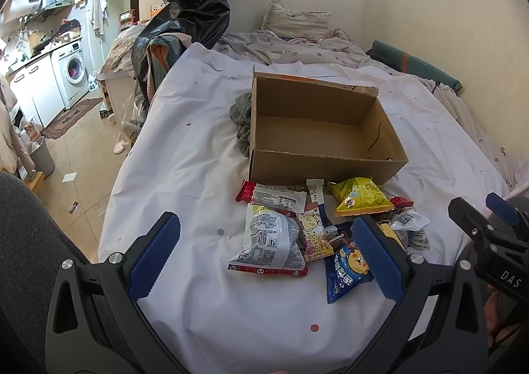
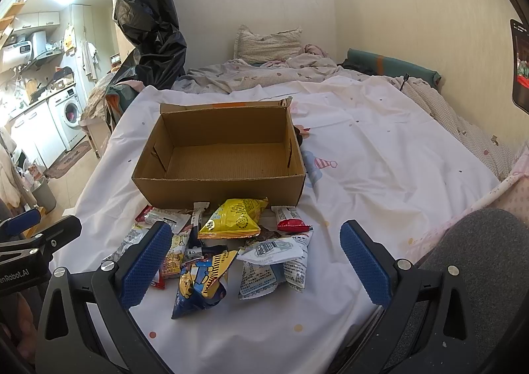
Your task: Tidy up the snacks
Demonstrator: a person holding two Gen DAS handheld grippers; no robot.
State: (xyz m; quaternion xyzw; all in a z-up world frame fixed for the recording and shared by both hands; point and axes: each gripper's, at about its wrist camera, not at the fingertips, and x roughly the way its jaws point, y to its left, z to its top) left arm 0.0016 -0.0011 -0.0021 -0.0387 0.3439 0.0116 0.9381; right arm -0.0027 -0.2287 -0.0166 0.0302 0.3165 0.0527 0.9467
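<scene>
An open, empty cardboard box [image 1: 317, 136] [image 2: 221, 156] sits on a white bed sheet. A pile of several snack packets lies in front of it: a yellow bag [image 1: 360, 199] [image 2: 234, 218], a blue bear bag [image 1: 347, 265] [image 2: 198, 284], a white-and-red packet [image 1: 271, 242], a red-and-white bar [image 2: 291, 220] and white barcode packets [image 2: 274, 251]. My left gripper [image 1: 271, 261] is open above the near side of the pile, holding nothing. My right gripper [image 2: 254, 265] is open over the pile, also holding nothing. The right gripper shows at the right edge of the left wrist view [image 1: 496, 228].
A grey cloth [image 1: 243, 123] lies against the box's left side. Crumpled bedding and a pillow [image 2: 267, 43] lie behind the box. A black plastic bag [image 1: 188, 4] hangs at the bed's left. The floor and a washing machine [image 1: 72, 71] lie to the left.
</scene>
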